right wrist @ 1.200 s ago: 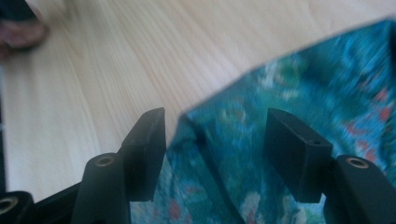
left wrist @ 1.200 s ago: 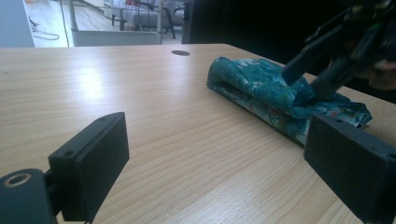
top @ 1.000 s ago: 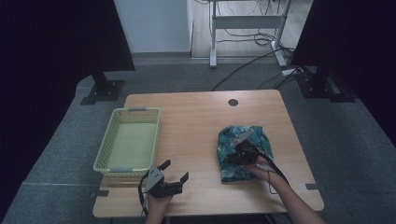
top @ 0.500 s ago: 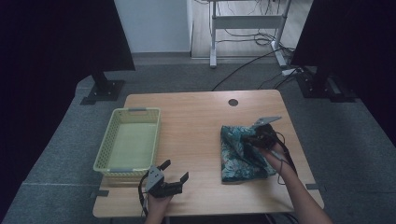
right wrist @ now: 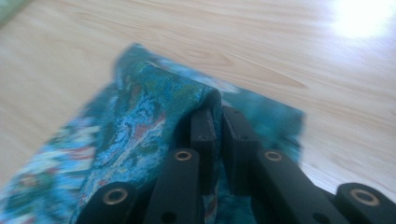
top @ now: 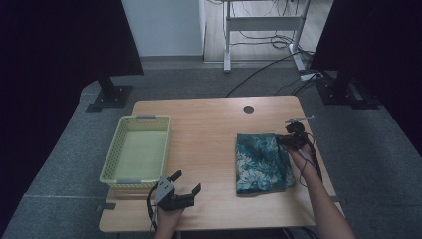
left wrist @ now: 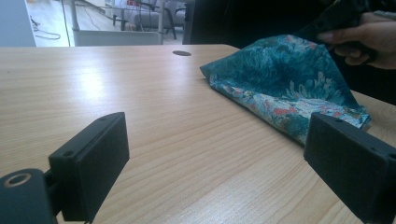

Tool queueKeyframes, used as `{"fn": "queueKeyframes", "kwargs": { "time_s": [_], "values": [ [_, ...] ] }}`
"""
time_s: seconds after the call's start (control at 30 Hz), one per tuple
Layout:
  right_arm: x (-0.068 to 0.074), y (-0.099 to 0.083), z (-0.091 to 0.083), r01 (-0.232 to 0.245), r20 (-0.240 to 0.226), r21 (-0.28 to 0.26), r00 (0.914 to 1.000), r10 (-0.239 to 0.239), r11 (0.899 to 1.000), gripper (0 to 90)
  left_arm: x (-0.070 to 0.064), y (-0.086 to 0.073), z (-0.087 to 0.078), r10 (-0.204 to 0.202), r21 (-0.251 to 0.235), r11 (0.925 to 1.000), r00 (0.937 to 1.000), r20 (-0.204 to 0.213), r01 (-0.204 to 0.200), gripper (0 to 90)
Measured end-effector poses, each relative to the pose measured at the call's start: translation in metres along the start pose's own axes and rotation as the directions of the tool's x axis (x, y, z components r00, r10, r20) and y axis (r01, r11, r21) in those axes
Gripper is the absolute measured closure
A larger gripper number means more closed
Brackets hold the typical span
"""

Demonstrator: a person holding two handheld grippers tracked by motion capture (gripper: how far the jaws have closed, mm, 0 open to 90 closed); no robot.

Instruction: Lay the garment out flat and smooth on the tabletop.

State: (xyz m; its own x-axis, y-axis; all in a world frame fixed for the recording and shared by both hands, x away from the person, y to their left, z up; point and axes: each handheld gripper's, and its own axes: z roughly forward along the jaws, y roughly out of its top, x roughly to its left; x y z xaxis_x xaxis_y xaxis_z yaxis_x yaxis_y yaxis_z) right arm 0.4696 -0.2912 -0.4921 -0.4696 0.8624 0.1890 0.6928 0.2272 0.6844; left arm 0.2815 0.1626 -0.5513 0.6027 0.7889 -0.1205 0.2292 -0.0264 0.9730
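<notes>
Teal floral cloth lies folded on the right half of the wooden table, its far right corner lifted off the surface. The right gripper sits at that corner, and in the right gripper view its two black jaws are clamped together on a raised fold of the fabric, which drapes down to the left of them. From the left gripper view the same cloth rises toward the person's right hand at the upper right. The left gripper rests near the table's front edge, just in front of the yellow-green basket, its jaws spread wide with bare tabletop between them. The basket stands on the left side, well apart from the cloth.
</notes>
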Motion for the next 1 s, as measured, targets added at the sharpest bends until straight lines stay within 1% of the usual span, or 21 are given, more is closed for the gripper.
{"fn": "queueKeyframes", "kwargs": {
  "time_s": [0.1,0.17,0.2,0.23,0.27,0.3,0.37,0.4,0.47,0.5,0.53,0.57,0.6,0.67,0.7,0.77,0.87,0.93,0.97,1.0],
  "values": [
    [-0.010,-0.002,0.001,-0.026,0.030,0.007,0.9992,0.025,1.000,82.2,0.000,0.000,0.000,0.001,0.001,1.0000,1.0000,0.000,-0.001,6.4],
    [-0.016,-0.004,0.000,-0.040,0.060,0.006,0.9974,0.040,0.999,80.9,0.000,0.000,0.000,0.001,0.002,1.0000,1.0000,0.000,-0.001,6.4],
    [-0.019,-0.004,0.000,-0.048,0.062,0.007,0.9969,0.047,0.999,79.8,0.000,0.000,0.000,0.000,0.002,1.0000,1.0000,0.000,0.000,6.5],
    [-0.021,-0.005,-0.001,-0.054,0.077,0.013,0.9956,0.053,0.998,78.9,0.000,0.000,0.000,0.000,0.002,1.0000,1.0000,0.000,0.000,6.5],
    [-0.024,-0.006,-0.003,-0.058,0.105,0.013,0.9928,0.057,0.998,78.5,0.000,0.000,0.000,0.000,0.002,1.0000,1.0000,0.000,0.000,6.5],
    [-0.026,-0.006,-0.005,-0.064,0.122,0.012,0.9906,0.062,0.998,76.8,0.000,0.000,0.000,0.000,0.003,1.0000,1.0000,0.000,0.000,6.5],
    [-0.031,-0.008,-0.009,-0.086,0.135,0.009,0.9873,0.084,0.996,73.1,0.000,0.000,0.000,-0.001,0.002,1.0000,1.0000,-0.001,0.001,6.5],
    [-0.032,-0.009,-0.012,-0.086,0.137,-0.004,0.9868,0.086,0.996,70.5,0.000,0.000,0.000,-0.001,0.003,1.0000,1.0000,0.000,0.001,6.5],
    [-0.032,-0.011,-0.020,-0.097,0.110,-0.025,0.9890,0.099,0.995,64.1,0.000,0.000,0.000,-0.001,0.002,1.0000,1.0000,-0.001,0.001,6.5],
    [-0.031,-0.012,-0.023,-0.094,0.092,-0.039,0.9910,0.098,0.995,61.6,0.000,0.000,0.000,-0.001,0.003,1.0000,1.0000,0.000,0.001,6.5],
    [-0.029,-0.014,-0.027,-0.086,0.073,-0.064,0.9932,0.090,0.994,57.6,0.000,0.000,0.000,-0.001,0.005,1.0000,1.0000,0.001,0.001,6.5],
    [-0.026,-0.016,-0.031,-0.088,0.061,-0.083,0.9938,0.093,0.993,51.8,0.000,0.000,0.001,0.001,0.005,1.0000,1.0000,0.000,-0.001,6.5],
    [-0.025,-0.017,-0.034,-0.091,0.036,-0.098,0.9949,0.094,0.991,48.2,0.000,0.000,0.001,0.001,0.007,1.0000,1.0000,0.000,-0.001,6.5],
    [-0.022,-0.019,-0.037,-0.111,-0.007,-0.106,0.9938,0.111,0.988,43.9,0.000,0.000,0.001,0.003,0.007,1.0000,1.0000,-0.001,-0.003,6.5],
    [-0.020,-0.020,-0.037,-0.106,-0.015,-0.097,0.9943,0.105,0.990,42.1,0.000,0.000,0.001,0.003,0.006,1.0000,1.0000,-0.003,-0.003,6.6],
    [-0.012,-0.024,-0.035,-0.089,-0.040,-0.087,0.9955,0.086,0.992,41.6,0.000,0.000,0.000,0.000,0.004,1.0000,1.0000,-0.004,0.000,6.6],
    [-0.002,-0.030,-0.026,-0.064,-0.082,-0.040,0.9948,0.061,0.997,39.9,0.000,0.000,0.000,-0.001,0.005,1.0000,1.0000,-0.003,0.001,6.6],
    [0.002,-0.034,-0.019,-0.047,-0.090,-0.008,0.9949,0.046,0.999,39.8,0.000,0.000,0.000,0.000,0.006,1.0000,1.0000,-0.004,0.000,6.6],
    [0.004,-0.035,-0.015,-0.040,-0.086,0.008,0.9955,0.040,0.999,41.1,0.000,0.000,0.000,0.001,0.006,1.0000,1.0000,-0.004,-0.001,6.6],
    [0.005,-0.036,-0.011,-0.029,-0.082,0.023,0.9961,0.031,0.999,46.5,0.000,0.000,0.000,0.001,0.005,1.0000,1.0000,-0.004,-0.001,6.6]
  ]
}}
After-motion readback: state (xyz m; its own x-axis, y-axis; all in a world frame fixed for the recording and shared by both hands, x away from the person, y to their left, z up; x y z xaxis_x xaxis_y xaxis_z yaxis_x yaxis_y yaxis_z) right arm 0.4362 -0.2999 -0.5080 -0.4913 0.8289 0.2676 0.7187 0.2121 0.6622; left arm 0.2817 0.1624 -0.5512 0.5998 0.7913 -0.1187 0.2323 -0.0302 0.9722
